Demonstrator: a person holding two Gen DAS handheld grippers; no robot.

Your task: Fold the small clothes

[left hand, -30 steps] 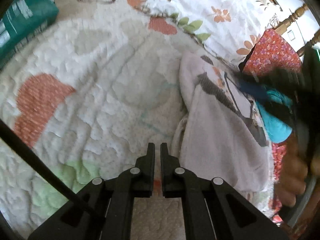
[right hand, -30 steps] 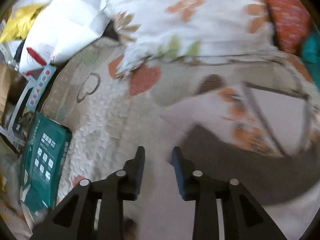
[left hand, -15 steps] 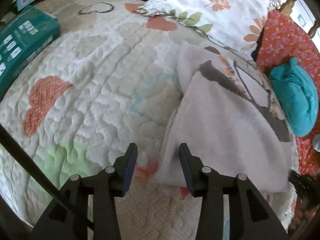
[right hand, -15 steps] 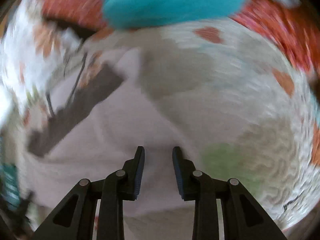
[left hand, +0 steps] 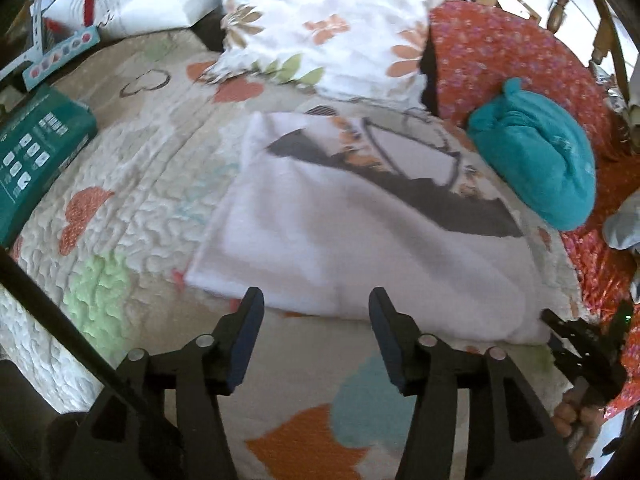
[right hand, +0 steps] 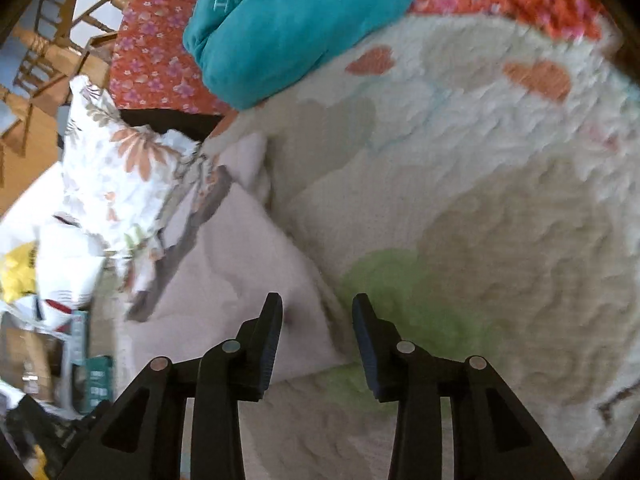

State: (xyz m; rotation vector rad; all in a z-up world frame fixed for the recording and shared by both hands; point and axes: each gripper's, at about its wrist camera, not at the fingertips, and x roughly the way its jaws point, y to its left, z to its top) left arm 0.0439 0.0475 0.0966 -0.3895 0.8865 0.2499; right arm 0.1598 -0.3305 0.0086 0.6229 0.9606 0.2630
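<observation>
While the folded white garment (left hand: 360, 248) lies flat on the quilt (left hand: 132, 184), near its pillow edge, my left gripper (left hand: 316, 304) hangs just off the garment's near edge with its jaws spread; they have just been opening, and nothing sits between them but quilt and the cloth's hem. The garment's grey and orange print faces up at its far end, next to the floral pillow (left hand: 328, 28). A teal bundle (left hand: 536, 164) rests beside the garment, partly on the red flowered cloth (left hand: 500, 52). A green pack (left hand: 36, 160) lies at the quilt's far side edge. My right gripper (right hand: 318, 312) stands at the garment's corner, jaws apart and just widened too, one finger over the cloth, the other over the quilt's green patch; the pads do not press the fabric.
</observation>
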